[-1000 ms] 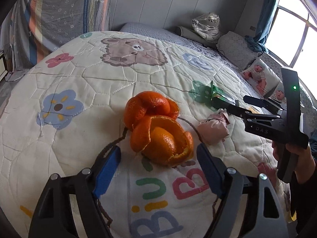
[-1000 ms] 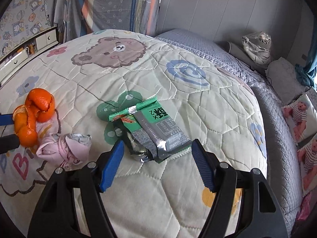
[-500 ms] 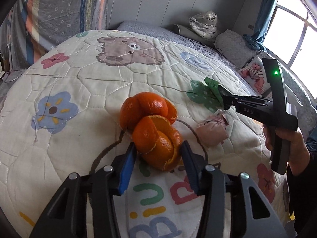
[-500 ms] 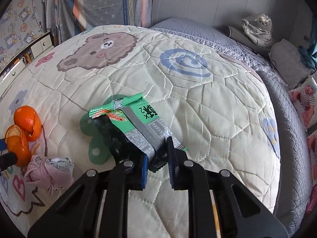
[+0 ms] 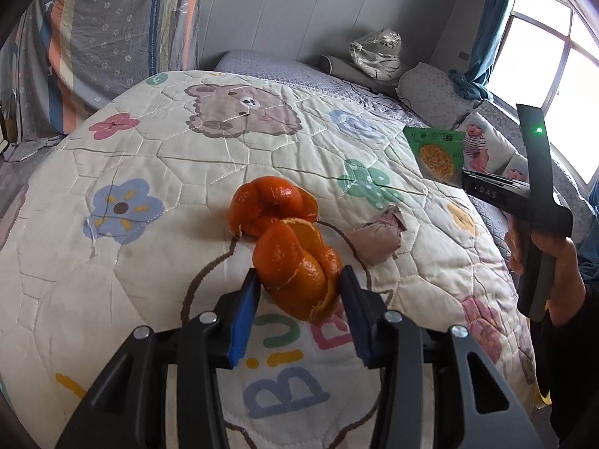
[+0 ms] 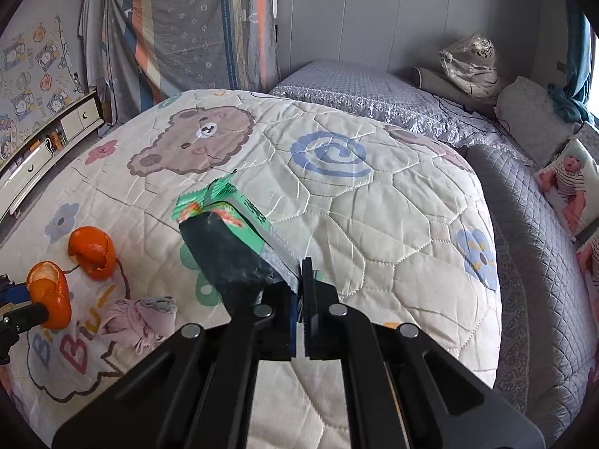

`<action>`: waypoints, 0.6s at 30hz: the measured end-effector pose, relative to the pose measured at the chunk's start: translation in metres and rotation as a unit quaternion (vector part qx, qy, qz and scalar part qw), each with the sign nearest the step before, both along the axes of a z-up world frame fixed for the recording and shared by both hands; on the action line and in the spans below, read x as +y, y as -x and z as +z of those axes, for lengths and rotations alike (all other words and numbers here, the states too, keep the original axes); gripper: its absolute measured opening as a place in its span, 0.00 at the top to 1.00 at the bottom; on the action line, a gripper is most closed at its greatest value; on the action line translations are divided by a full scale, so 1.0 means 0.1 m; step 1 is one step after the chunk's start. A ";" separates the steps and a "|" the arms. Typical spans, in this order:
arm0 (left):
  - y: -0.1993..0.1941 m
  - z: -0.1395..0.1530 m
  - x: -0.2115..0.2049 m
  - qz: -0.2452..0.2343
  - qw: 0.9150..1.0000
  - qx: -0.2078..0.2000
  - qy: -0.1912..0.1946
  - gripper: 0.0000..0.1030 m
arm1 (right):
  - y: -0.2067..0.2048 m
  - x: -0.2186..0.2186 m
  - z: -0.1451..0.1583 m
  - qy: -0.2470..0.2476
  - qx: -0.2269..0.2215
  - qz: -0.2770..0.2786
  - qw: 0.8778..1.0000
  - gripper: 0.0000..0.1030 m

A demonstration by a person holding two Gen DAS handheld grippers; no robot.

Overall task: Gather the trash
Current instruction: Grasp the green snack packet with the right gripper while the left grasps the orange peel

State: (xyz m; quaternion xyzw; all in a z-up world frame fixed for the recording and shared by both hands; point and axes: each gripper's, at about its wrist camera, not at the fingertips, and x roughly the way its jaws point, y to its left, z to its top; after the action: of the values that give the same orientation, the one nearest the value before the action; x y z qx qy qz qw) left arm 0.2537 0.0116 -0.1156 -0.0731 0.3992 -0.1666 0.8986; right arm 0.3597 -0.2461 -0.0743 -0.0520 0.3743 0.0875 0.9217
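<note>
On the cartoon quilt [image 5: 157, 262], the left gripper [image 5: 299, 292] has its jaws partly closed, clamped on an orange peel [image 5: 299, 273]. The right gripper [image 6: 299, 273] is pinched tight on a green snack wrapper [image 6: 232, 239], held clear of the quilt. A second peel [image 5: 267, 205] and a crumpled pink tissue [image 5: 378, 235] lie between them.

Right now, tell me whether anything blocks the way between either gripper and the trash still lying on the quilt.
Nothing on the quilt blocks them, but both are full: the left gripper clamps one orange peel, the right gripper pinches the green wrapper. The second peel and pink wad lie uncovered.
</note>
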 end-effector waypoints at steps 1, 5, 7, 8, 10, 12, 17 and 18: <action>0.03 0.01 0.01 0.000 1.000 -0.001 0.001 0.60 | 0.06 -0.01 0.04 -0.004 -0.001 0.002 1.000 0.99; 0.17 0.09 0.02 -0.003 1.000 -0.017 -0.007 0.60 | 0.30 -0.04 0.14 -0.013 -0.004 0.007 1.000 0.99; 0.23 0.13 0.02 -0.005 1.000 -0.024 -0.008 0.60 | 0.44 -0.06 0.18 -0.015 -0.005 0.010 1.000 0.99; 0.26 0.15 0.01 -0.007 1.000 -0.027 -0.009 0.60 | 0.51 -0.09 0.20 -0.016 -0.006 0.009 1.000 0.99; 0.30 0.19 -0.01 -0.008 0.999 -0.034 -0.012 0.60 | 0.64 -0.13 0.24 -0.018 -0.010 0.007 1.000 0.99; 0.34 0.23 -0.05 -0.013 0.999 -0.040 -0.012 0.60 | 0.78 -0.18 0.29 -0.019 -0.015 0.003 1.000 0.99; 0.43 0.33 -0.23 -0.028 0.998 -0.059 -0.016 0.60 | 1.10 -0.35 0.37 -0.018 -0.033 -0.019 0.999 0.99; 0.45 0.35 -0.27 -0.033 0.997 -0.061 -0.015 0.60 | 1.17 -0.39 0.39 -0.018 -0.037 -0.023 0.999 0.99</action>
State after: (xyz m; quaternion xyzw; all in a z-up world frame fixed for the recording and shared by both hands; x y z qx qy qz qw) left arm 0.2091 -0.0156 -0.0804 -0.0363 0.3482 -0.1946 0.9163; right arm 0.2426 -0.2850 -0.0355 -0.0294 0.3396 0.0708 0.9374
